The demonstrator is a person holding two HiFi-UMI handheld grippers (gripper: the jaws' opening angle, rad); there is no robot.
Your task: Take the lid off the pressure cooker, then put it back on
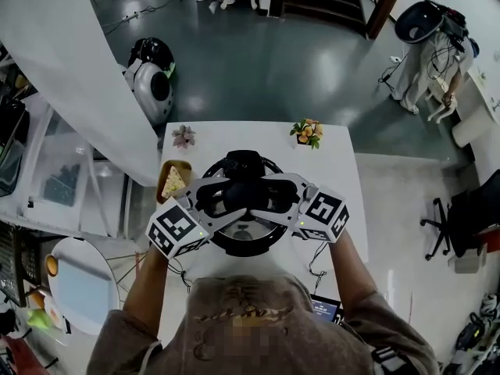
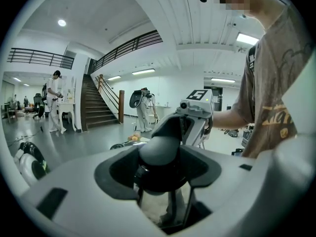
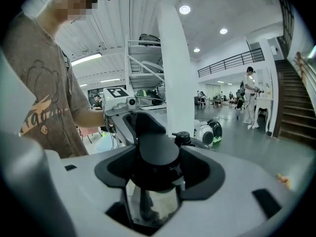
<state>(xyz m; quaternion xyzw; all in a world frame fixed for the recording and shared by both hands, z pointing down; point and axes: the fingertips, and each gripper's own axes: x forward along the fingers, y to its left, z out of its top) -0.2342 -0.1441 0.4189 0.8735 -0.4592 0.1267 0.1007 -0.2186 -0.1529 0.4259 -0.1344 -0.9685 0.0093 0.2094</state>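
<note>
The left tool (image 1: pixel 228 198) and right tool (image 1: pixel 270 197) are both pinching the lid knob (image 1: pixel 248 195) of the pressure cooker (image 1: pixel 244 248), which is standing on the bench (image 1: pixel 341 170).

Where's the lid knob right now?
Head view, centre: the lid knob sits atop the pressure cooker on the white table, clamped between the jaws of the left gripper on its left and the right gripper on its right.
</note>
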